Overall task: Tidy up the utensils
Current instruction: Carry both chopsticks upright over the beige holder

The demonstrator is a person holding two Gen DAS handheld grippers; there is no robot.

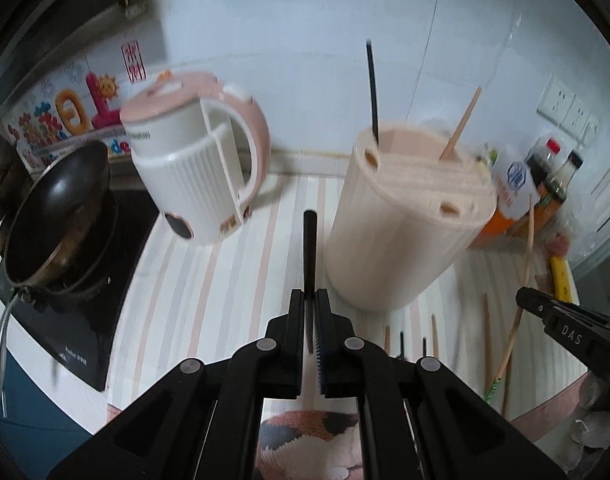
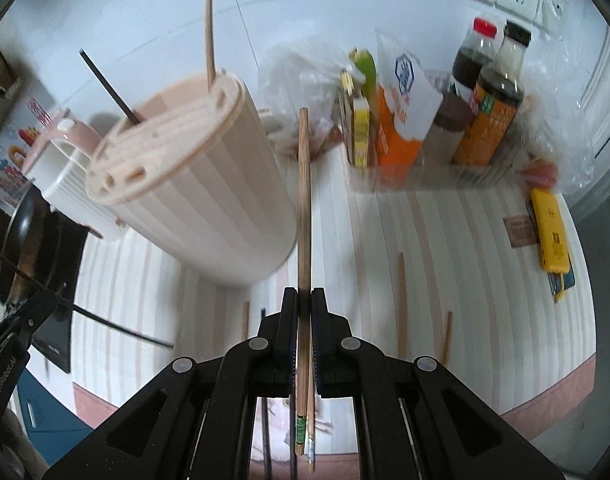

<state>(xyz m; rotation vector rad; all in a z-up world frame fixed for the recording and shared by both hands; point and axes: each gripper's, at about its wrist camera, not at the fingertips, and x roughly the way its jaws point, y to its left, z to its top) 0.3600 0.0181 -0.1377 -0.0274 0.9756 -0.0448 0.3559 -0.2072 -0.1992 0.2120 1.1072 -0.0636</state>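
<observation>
My left gripper is shut on a black chopstick that points up toward the pink utensil holder. My right gripper is shut on a wooden chopstick, held upright beside the same holder. A black chopstick and a wooden chopstick stand in the holes of the holder's lid. Several loose wooden and black chopsticks lie on the striped counter. The left gripper with its black chopstick shows at the left of the right wrist view. The right gripper shows at the right of the left wrist view.
A pink and white electric kettle stands left of the holder. A dark pan sits on a black induction hob. Sauce bottles, packets and bags crowd the back right corner. A yellow phone lies at the right.
</observation>
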